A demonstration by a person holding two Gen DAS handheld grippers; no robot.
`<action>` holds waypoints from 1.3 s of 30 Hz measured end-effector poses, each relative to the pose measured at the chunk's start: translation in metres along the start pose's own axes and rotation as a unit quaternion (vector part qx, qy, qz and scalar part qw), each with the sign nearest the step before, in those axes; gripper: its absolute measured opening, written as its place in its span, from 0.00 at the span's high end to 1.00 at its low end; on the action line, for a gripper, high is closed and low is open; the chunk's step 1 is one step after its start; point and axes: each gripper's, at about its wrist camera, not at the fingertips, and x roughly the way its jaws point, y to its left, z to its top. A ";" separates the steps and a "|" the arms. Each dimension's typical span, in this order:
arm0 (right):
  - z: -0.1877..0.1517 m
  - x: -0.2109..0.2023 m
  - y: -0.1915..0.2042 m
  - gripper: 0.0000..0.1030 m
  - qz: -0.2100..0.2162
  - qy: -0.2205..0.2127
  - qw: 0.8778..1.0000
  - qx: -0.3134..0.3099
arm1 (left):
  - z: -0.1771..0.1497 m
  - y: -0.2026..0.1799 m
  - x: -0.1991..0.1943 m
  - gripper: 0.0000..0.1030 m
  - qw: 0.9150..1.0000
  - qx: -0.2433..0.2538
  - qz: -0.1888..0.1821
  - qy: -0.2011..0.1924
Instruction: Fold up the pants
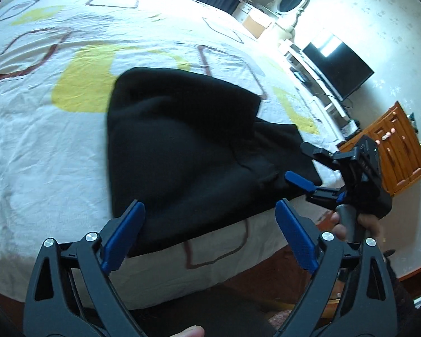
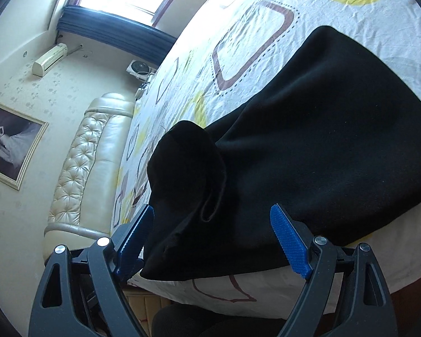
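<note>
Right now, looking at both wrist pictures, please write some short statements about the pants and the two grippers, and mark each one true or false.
1. The black pants lie on a patterned bedsheet. True.
2. The left gripper is shut on the pants. False: its jaws stand wide apart and hold nothing.
3. The right gripper is open near the cloth's edge. True.
4. The pants are spread out flat in full length. False: they are bunched, with layers folded over.
5. A television stands beyond the bed. True.
</note>
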 end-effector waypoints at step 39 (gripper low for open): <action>0.048 -0.030 0.025 0.88 -0.041 0.003 0.995 -0.096 | -0.022 0.050 0.004 0.03 0.990 -0.132 -0.037 0.015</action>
